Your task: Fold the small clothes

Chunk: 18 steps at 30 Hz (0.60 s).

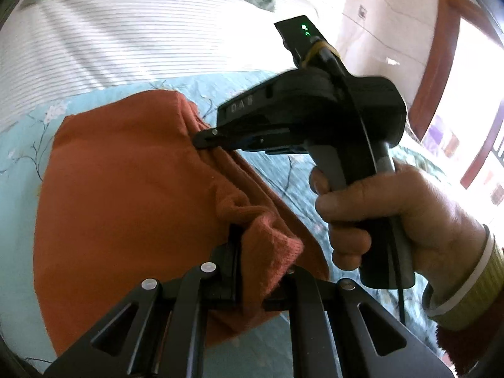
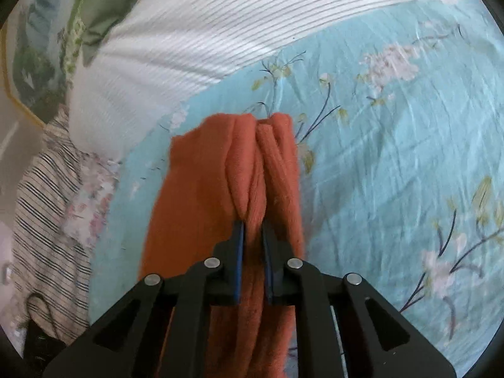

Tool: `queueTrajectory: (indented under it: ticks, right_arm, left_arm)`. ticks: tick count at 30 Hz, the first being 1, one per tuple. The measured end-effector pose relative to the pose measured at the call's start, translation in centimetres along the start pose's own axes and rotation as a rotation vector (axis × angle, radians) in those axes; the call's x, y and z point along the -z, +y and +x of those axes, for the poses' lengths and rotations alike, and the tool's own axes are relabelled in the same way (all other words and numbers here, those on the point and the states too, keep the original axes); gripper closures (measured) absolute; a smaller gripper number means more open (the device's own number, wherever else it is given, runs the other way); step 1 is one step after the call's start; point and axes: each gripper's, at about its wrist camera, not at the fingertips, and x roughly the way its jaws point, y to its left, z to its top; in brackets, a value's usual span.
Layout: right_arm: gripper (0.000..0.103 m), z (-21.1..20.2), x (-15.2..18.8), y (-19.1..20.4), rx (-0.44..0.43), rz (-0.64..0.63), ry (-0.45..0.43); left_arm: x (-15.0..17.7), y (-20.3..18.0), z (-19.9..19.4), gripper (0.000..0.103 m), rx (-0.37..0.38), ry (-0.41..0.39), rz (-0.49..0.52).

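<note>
An orange knitted garment (image 1: 126, 195) is held over the floral bedsheet (image 2: 393, 157) of a bed, in the centre of both views. The left hand-held gripper (image 1: 252, 271) is clamped on a bunched edge at lower centre; the right hand-held gripper (image 2: 252, 242) is clamped on gathered folds. If either grip is relaxed unevenly, the thick knit could be dropped or the fold skewed. Only faint embossed letters, perhaps "DAS", can be read on the right gripper's housing.
</note>
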Motion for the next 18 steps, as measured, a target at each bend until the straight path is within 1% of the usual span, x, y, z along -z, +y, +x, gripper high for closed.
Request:
queueTrajectory:
  ticks: [1,3,4,5,6,7,8,9,10,12,13,14,15,17,18]
  right_arm:
    - [0.084,-0.2,0.1,0.2,-0.009,0.000,-0.006]
    - [0.051,-0.1,0.1,0.7,-0.019,-0.005,-0.002]
    - [0.049,0.2,0.1,1.1,-0.013,-0.010,0.007]
    - [0.049,0.4,0.1,1.3,0.000,-0.017,0.012]
    - [0.055,0.7,0.1,1.5,0.019,-0.025,0.020]
    - [0.068,1.1,0.1,1.7,0.032,-0.027,0.034]
    - [0.089,1.6,0.1,1.8,0.034,-0.026,0.056]
    - [0.089,1.6,0.1,1.9,0.037,-0.027,0.062]
    - [0.089,1.1,0.2,2.4,0.042,-0.043,0.041]
    - [0.089,-0.5,0.2,3.2,0.017,-0.068,-0.012]
    - [0.089,-1.5,0.2,3.4,0.015,-0.072,-0.043]
    - [0.089,-2.0,0.4,3.3,0.028,-0.074,-0.056]
    - [0.089,-2.2,0.5,3.1,0.052,-0.077,-0.059]
    - [0.089,-1.4,0.9,2.2,0.128,-0.086,-0.019]
    - [0.088,-0.8,1.1,1.6,0.149,-0.080,0.002]
  left_arm:
    - [0.1,0.0,0.0,0.095,-0.003,0.002,0.004]
    - [0.0,0.6,0.2,0.095,0.007,0.007,-0.006]
    - [0.0,0.8,0.2,0.095,0.014,0.009,-0.013]
    - [-0.2,1.3,0.2,0.095,0.020,0.008,-0.019]
    - [-0.3,1.5,0.1,0.095,0.024,0.003,-0.023]
    - [-0.7,0.9,-0.5,0.095,0.027,-0.006,-0.022]
    - [-0.8,1.0,-0.7,0.095,0.030,-0.012,-0.021]
    - [-1.0,1.1,-0.9,0.095,0.033,-0.016,-0.017]
    - [-1.1,1.0,-0.9,0.095,0.034,-0.018,-0.013]
    - [-1.0,0.6,-1.7,0.095,0.037,-0.029,-0.008]
    - [-1.2,0.6,-2.0,0.095,0.054,-0.040,-0.008]
    - [-1.2,0.4,-2.2,0.095,0.067,-0.045,-0.005]
    - [-1.2,0.2,-2.2,0.095,0.076,-0.048,0.002]
    - [-1.0,0.1,-1.2,0.094,0.082,-0.015,0.021]
    - [-0.7,0.2,0.1,0.086,0.081,0.033,0.020]
